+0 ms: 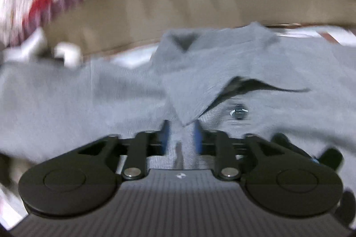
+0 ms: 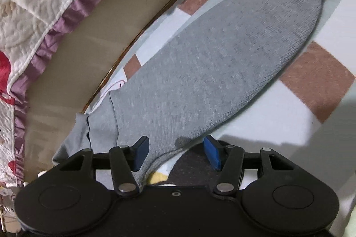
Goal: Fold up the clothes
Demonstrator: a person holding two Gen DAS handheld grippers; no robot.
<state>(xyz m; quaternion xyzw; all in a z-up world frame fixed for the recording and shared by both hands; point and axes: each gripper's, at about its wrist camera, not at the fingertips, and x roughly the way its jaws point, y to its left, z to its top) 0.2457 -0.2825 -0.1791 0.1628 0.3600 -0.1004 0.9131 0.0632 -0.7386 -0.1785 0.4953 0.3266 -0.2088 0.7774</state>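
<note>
The grey knit garment (image 1: 244,72) lies spread on a checked bed sheet (image 2: 311,79); a collar flap (image 1: 189,99) and a dark button (image 1: 239,114) mark it as a collared top.

Left gripper (image 1: 181,136): jaws stand narrowly apart with a strip of grey fabric running between the blue pads (image 1: 197,136). The view is motion-blurred, so whether the pads press on the cloth cannot be told. The collar flap lies just ahead of the jaws, the button ahead and to their right.

Right gripper (image 2: 175,152): jaws stand moderately open and grip nothing. The sleeve (image 2: 211,59) extends ahead of the jaws, cuff farthest away; its near edge passes beside the left pad (image 2: 141,152), while the right pad stands clear of it.

Step in hand, as judged: arranging the top before the sleeve fold. The next move calls for the right jaws to close on the sleeve edge, then carry it across the body while the left gripper anchors the collar area.
</note>
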